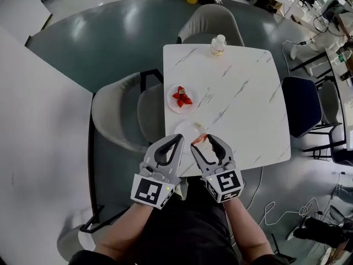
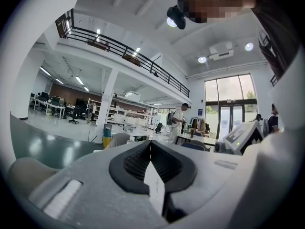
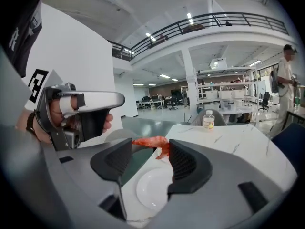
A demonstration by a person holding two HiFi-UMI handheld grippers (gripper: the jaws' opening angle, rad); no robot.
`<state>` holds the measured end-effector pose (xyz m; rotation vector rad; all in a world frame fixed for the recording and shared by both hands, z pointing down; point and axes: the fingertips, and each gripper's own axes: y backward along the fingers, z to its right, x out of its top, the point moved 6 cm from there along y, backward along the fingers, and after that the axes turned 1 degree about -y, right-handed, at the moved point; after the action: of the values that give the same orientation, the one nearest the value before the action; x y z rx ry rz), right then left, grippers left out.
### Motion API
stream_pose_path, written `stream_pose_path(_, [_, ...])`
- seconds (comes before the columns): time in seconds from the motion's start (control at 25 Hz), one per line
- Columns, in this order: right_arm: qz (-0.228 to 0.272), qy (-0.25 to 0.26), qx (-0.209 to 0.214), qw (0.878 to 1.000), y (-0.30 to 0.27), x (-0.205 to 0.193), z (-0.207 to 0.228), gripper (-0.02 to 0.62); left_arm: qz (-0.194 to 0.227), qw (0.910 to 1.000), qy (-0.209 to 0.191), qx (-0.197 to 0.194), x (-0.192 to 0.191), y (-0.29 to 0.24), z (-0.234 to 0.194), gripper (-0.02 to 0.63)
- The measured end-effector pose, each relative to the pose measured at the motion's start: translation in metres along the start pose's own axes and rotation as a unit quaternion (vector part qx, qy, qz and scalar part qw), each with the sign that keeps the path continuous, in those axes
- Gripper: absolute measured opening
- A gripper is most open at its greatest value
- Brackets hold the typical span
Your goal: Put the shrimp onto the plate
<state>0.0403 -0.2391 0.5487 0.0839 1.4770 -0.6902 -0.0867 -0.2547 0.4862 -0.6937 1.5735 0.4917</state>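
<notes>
A: One shrimp [image 3: 151, 141], orange-red, curled and glossy, is pinched at the very tips of the right gripper [image 1: 203, 143], just above an empty plate [image 3: 147, 187].

B: What could go wrong?

A: The hold looks slight: only the ribbed black pads [image 3: 183, 161] catch its ends. A slick shell might slip out early. The plate sits near the table [image 1: 237, 93] edge, so a drop could miss it.

B: And the surroundings?

A: The plate is round, smooth and white. The table is white with grey marble veins. The left gripper [image 2: 150, 144] is pressed together on nothing. Farther off are a second plate [image 1: 172, 105] of red pieces and a small clear bottle [image 1: 218, 44].
</notes>
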Motion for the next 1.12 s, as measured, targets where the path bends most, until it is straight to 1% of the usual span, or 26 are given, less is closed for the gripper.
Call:
stream_pose_path(0.12, [-0.026, 0.013, 0.004, 1.0, -0.022, -0.024, 0.009, 0.244, -0.018, 0.9998, 0.0, 0.002, -0.02, -0.013, -0.006, 0.008])
stream_pose_path(0.36, [-0.073, 0.036, 0.017, 0.997, -0.049, -0.063, 0.018, 0.244, -0.03, 0.9994, 0.01, 0.014, -0.059, -0.024, -0.02, 0.008])
stream_pose_path(0.48, [-0.105, 0.043, 0.016, 0.993, -0.062, -0.085, 0.02, 0.244, -0.04, 0.9989, 0.015, 0.022, -0.078, -0.028, -0.028, 0.008])
stream_pose_path(0.64, [-0.159, 0.057, 0.005, 0.986, -0.078, -0.111, 0.024, 0.244, -0.052, 0.998, 0.016, 0.032, -0.102, -0.036, -0.038, 0.008])
stream_pose_path(0.76, [-0.189, 0.065, -0.003, 0.98, -0.086, -0.122, 0.027, 0.244, -0.062, 0.9972, 0.019, 0.036, -0.116, -0.041, -0.042, 0.008])
stream_pose_path(0.96, [-0.228, 0.085, 0.001, 0.97, -0.1, -0.132, 0.027, 0.244, -0.068, 0.9962, 0.03, 0.045, -0.125, -0.04, -0.047, 0.008])
stream_pose_path(1.12, [-0.269, 0.105, 0.002, 0.957, -0.11, -0.14, 0.026, 0.244, -0.067, 0.9959, 0.03, 0.052, -0.124, -0.04, -0.05, 0.008])
